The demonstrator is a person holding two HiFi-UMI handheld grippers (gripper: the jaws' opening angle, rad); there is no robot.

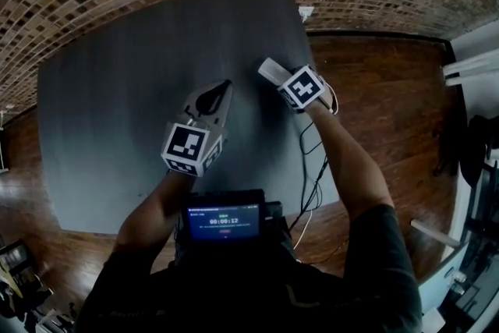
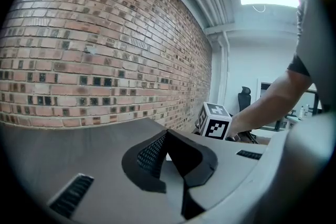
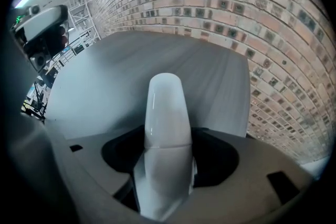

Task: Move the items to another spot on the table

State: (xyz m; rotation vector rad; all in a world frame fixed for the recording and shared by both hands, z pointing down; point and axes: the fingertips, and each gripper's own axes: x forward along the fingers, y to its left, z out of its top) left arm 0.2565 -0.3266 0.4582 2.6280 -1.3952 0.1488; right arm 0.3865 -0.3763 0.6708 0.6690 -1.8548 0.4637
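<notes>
While the white, round-tipped plastic item (image 3: 167, 107) is clamped between the jaws of our right gripper (image 3: 168, 152), pointing steeply down over the far right part of the grey counter (image 1: 117, 113), we judge the move under way but unfinished, since the item is not yet released. Our left gripper (image 2: 167, 136) hangs just beside it, jaws closed together on nothing. We see no other item on the counter, so what else remains we cannot tell.

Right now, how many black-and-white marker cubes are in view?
2. One black-and-white marker cube rides the left gripper; the other rides the right gripper. None appears hidden.
</notes>
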